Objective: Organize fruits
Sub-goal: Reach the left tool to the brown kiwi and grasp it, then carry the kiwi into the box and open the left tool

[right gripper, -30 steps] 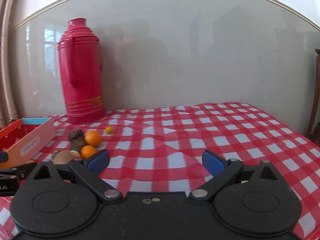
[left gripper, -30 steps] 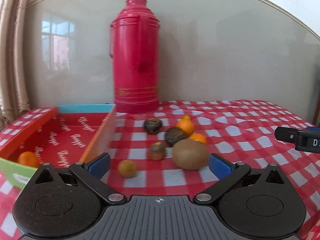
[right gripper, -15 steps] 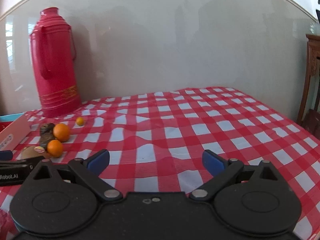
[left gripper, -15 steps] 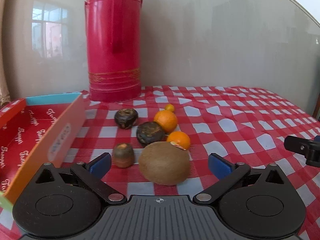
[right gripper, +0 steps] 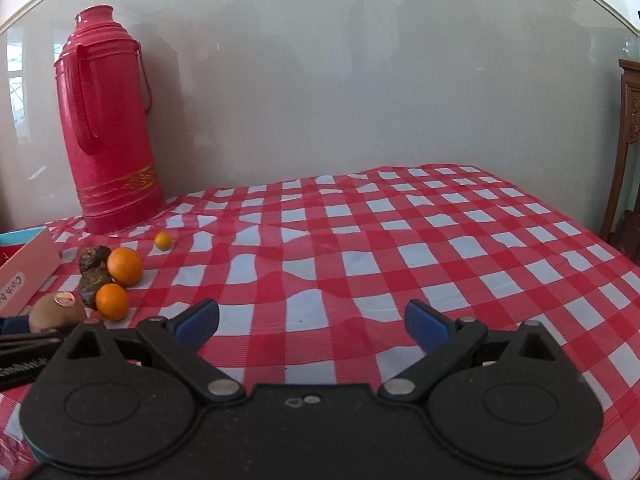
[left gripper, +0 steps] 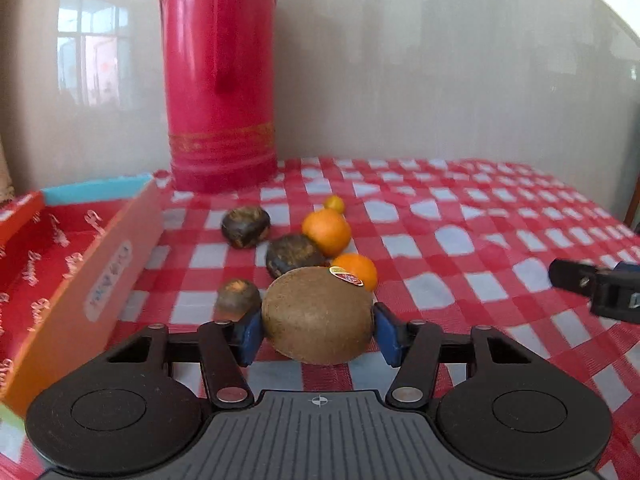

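Note:
My left gripper [left gripper: 318,330] is shut on a brown kiwi [left gripper: 318,314] with a small sticker, low over the checked cloth. Behind it lie two oranges [left gripper: 326,230] [left gripper: 356,270], a tiny kumquat [left gripper: 334,203], two dark wrinkled fruits [left gripper: 245,226] [left gripper: 294,254] and a small brown fruit [left gripper: 236,298]. The red-lined box [left gripper: 80,248] stands to the left. In the right wrist view the kiwi [right gripper: 56,312] and oranges [right gripper: 125,266] show at the far left. My right gripper [right gripper: 312,320] is open and empty over bare cloth.
A tall red thermos [left gripper: 220,76] stands at the back against the wall, also in the right wrist view [right gripper: 110,120]. A wooden furniture piece [right gripper: 628,140] stands past the table's right edge. The right gripper's tip shows in the left wrist view [left gripper: 596,286].
My left gripper moved forward to the kiwi and closed its jaws on it. The right gripper swung a little rightward and stayed open.

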`<state>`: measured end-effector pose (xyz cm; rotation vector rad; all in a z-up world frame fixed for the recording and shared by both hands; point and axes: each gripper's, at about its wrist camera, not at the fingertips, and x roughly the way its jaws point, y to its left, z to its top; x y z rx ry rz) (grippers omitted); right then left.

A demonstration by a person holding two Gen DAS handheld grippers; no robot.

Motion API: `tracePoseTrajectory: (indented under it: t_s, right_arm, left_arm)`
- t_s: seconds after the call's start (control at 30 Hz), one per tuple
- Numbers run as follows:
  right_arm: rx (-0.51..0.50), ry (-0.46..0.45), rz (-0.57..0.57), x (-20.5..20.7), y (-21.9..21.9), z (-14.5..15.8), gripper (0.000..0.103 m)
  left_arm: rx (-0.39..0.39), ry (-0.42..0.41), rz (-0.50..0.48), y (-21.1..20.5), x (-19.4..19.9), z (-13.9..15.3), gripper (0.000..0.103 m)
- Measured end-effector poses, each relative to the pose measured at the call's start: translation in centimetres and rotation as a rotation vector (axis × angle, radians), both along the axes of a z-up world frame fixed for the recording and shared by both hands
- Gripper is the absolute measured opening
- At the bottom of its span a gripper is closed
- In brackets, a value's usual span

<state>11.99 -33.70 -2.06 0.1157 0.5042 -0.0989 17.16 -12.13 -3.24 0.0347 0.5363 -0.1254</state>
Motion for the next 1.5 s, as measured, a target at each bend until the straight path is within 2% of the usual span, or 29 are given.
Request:
tracePoseTrajectory:
  t_s: [0.2,0.43,0.67,0.83,0.87,0.9,0.93,1.0,1.2,1.5]
  right_arm:
    - [0.039,-0.009,0.020,0.1,1.5,0.4,0.094]
    - [0.036,-0.026,0.102,-0.1,5.8,0.9,0.094]
    - [0.012,-0.045,0.188,-0.5,9.7,1.0,0.094]
    - [-0.030,-0.046,0.233,-0.7,11.3,0.9,0.094]
    - [-0.030,-0.044,0.239,-0.7,11.5,0.9,0.094]
    - [-0.031,-0.043,0.243,-0.7,11.7,0.9,0.094]
    - [-0.030,-0.044,0.246,-0.7,11.7,0.9,0.094]
    - [-0.028,-0.045,0.250,-0.7,11.8,1.0,0.094]
    - [-0.023,-0.047,0.258,-0.8,12.0,1.1,0.093]
    - [-0.011,-0.034,0.296,-0.4,12.7,1.0,0.079]
  left_arm:
    - [-0.003,-0.089,0.047,3.3,-2.5,2.5,0.057]
    - [0.024,-0.159,0.167,9.4,-4.7,4.2,0.057]
    - [0.027,-0.124,0.286,15.7,-5.3,3.6,0.057]
    - [0.019,-0.106,0.330,17.4,-4.8,2.8,0.057]
    - [0.022,-0.110,0.334,17.3,-4.9,2.8,0.069]
    - [0.024,-0.130,0.334,17.1,-5.2,2.8,0.093]
    - [0.038,-0.165,0.344,17.0,-5.7,3.0,0.103]
    - [0.068,-0.221,0.353,16.5,-6.4,3.4,0.103]
    - [0.074,-0.194,0.341,16.2,-6.2,3.3,0.103]
    - [0.066,-0.183,0.341,16.4,-6.4,2.9,0.103]
